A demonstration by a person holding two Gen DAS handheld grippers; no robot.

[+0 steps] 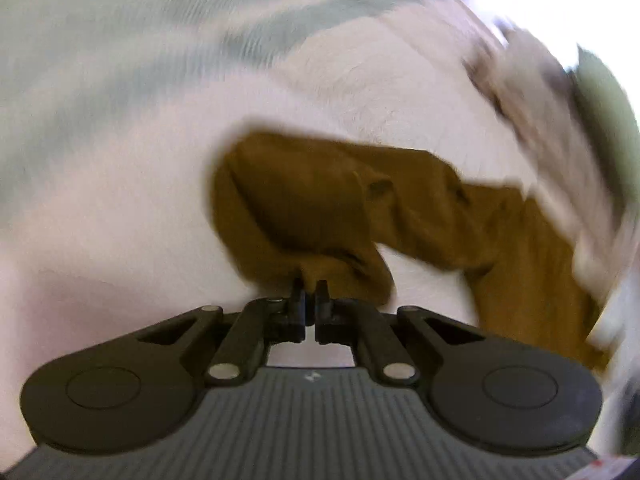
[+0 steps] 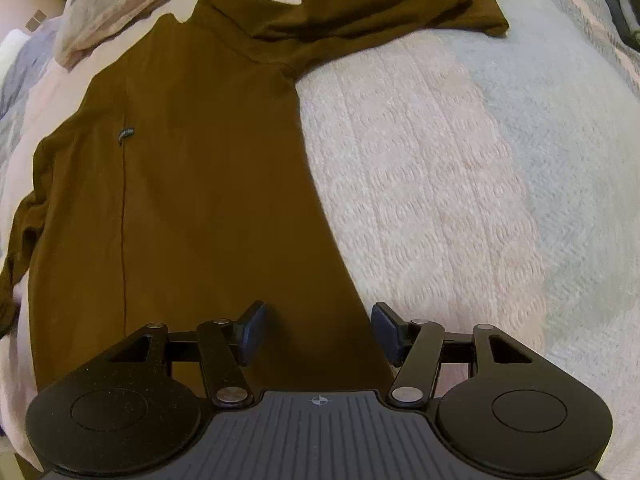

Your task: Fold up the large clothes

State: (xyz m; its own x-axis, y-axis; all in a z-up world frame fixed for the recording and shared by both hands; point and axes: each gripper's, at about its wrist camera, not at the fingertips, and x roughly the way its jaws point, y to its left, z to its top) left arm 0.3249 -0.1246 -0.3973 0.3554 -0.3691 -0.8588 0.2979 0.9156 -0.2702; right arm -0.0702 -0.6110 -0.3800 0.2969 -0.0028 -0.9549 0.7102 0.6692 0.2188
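Brown long-sleeved garment (image 2: 192, 184) spread flat on a quilted bedspread (image 2: 440, 200), its body filling the left and middle of the right wrist view. One sleeve (image 2: 384, 4) is thrown out to the far right, and a small dark label (image 2: 125, 135) sits on a vertical seam.

In the right wrist view we see the right gripper (image 2: 318, 330) with its jaws standing wide and nothing between them. It hovers over the near straight edge of the garment where cloth meets bedspread.

In the left wrist view, which is blurred, we see the left gripper (image 1: 309, 292) with its jaws brought together. A bunched sleeve end (image 1: 304, 216) lies just beyond the tips. The cloth appears to run into the tips, so we judge it pinched, though the blur leaves this uncertain.

We judge the fabric light, soft and limp. It should drape and wrinkle freely and will not hold a shape when lifted by one point. We would take hold at edges and corners, namely hem, cuff or shoulder seam. We would pinch a single layer and keep the cloth taut between the two grippers, so that the fold lands flat.
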